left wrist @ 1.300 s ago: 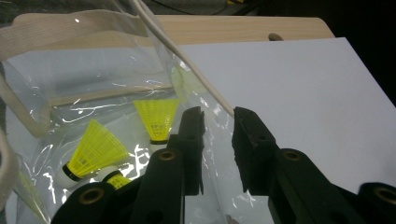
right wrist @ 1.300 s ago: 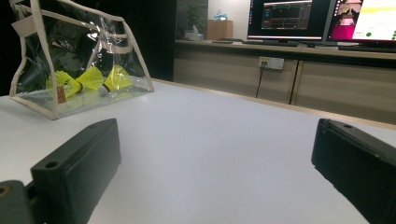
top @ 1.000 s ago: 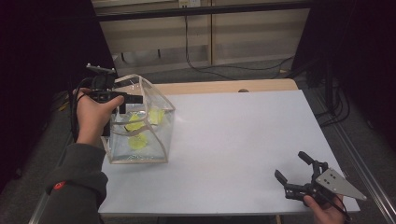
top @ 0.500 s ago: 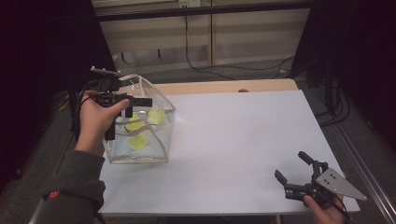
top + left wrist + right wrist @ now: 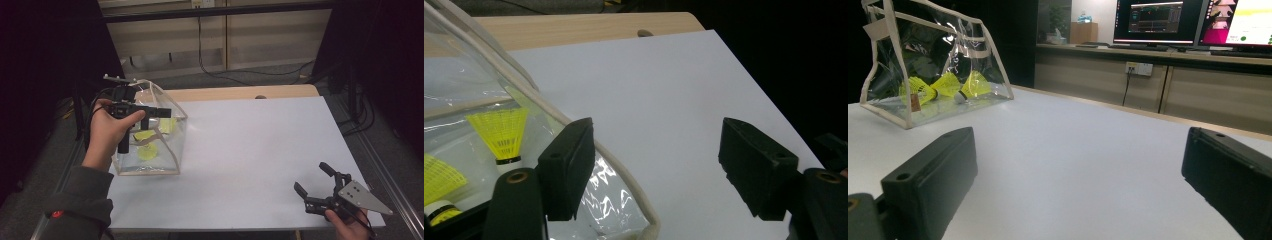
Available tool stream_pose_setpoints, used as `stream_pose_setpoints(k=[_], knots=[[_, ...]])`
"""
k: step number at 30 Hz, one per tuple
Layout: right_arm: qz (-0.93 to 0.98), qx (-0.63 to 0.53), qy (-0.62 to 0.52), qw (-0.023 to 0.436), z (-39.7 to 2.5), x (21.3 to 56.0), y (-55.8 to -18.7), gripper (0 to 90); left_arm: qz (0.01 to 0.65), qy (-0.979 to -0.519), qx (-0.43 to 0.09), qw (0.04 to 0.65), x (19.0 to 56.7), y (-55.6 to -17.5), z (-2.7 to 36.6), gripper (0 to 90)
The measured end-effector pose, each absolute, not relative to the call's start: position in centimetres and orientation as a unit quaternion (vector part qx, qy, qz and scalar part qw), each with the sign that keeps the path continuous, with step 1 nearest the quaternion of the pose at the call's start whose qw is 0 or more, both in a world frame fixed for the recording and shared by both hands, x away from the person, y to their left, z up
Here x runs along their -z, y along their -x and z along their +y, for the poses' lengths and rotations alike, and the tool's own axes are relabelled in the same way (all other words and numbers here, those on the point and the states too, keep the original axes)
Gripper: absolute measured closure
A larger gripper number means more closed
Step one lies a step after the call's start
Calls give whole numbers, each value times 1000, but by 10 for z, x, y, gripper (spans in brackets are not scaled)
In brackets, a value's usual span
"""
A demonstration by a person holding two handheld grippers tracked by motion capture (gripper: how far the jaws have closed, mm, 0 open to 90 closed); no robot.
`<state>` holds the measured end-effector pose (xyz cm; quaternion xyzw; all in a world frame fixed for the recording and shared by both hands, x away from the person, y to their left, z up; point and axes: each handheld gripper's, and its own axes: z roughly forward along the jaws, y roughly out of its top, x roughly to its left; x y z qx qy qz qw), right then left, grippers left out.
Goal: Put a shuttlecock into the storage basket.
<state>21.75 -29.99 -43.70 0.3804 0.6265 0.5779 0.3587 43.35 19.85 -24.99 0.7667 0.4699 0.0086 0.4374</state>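
Hovering left tongs wide — clear glossy pouch (yellow feathery shuttlecocks) | right tongs wide

A clear plastic bag with cream-coloured edge binding stands upright at the left side of the white table, its base flat on the surface. Its walls rise and narrow toward the top, giving a tent-like outline. The film is creased and reflective. Inside, on the bottom, lie yellow shuttlecocks with mesh skirts, black bands and white cork tips. Three are discernible in the right gripper view, lying close together. In the left gripper view, one shuttlecock stands with its skirt uppermost.
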Motion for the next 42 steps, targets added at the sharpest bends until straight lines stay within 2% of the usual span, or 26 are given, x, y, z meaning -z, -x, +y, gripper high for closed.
stream_pose_setpoints(k=[10,26,42], knots=[[626,-579,-380,358,-300,437,-218,13,487,-754,-31,440,240,-436,211,277],[627,-579,-379,358,-300,437,-217,13,440,-764,-21,471,231,-416,198,192],[626,-578,-380,359,-300,437,-215,13,411,-767,-11,492,244,-398,198,180]])
